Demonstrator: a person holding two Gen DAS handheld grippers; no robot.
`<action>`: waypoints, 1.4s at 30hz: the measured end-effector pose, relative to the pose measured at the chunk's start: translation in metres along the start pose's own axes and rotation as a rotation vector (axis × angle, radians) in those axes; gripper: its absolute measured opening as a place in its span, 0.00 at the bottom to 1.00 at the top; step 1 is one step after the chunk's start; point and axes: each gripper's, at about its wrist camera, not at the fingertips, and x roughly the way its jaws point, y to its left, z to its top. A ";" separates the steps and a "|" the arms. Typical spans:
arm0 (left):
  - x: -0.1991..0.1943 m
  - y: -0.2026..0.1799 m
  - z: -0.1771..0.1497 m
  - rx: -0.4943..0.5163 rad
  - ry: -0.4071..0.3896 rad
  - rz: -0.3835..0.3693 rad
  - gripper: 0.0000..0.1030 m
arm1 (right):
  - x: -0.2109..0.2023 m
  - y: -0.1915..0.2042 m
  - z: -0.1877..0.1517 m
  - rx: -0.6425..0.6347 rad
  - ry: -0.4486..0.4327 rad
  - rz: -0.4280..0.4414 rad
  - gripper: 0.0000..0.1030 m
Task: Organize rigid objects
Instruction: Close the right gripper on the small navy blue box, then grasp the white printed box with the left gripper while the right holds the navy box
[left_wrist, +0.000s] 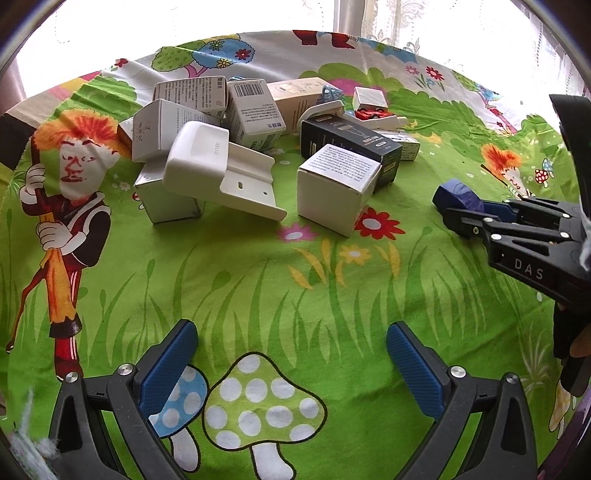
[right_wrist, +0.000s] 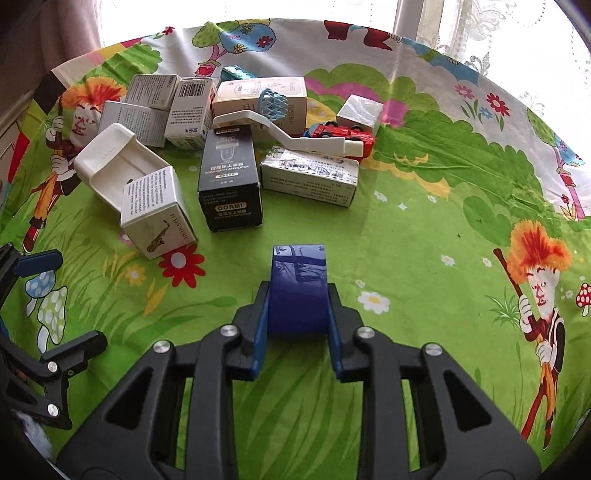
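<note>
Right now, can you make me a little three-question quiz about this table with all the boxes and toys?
1. True or false: the right tool is shut on a blue box.
2. Which toy lies behind the long white scoop? A) a red car B) a yellow duck C) a green ball
3. Fill in: the left tool is ____ and holds nothing.

Key
1. True: both pads press the blue box's sides.
2. A: the red car lies just beyond the scoop.
3. Open: only the green cloth shows between its pads.
</note>
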 end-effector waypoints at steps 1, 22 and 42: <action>0.002 -0.006 0.004 0.011 -0.001 -0.005 1.00 | -0.007 -0.003 -0.009 0.005 -0.001 -0.008 0.30; -0.002 -0.048 0.012 0.098 -0.082 -0.096 0.53 | -0.047 -0.019 -0.073 0.101 -0.048 -0.008 0.30; -0.044 -0.030 -0.052 0.028 -0.078 -0.063 0.54 | -0.086 0.014 -0.113 0.172 -0.043 0.011 0.30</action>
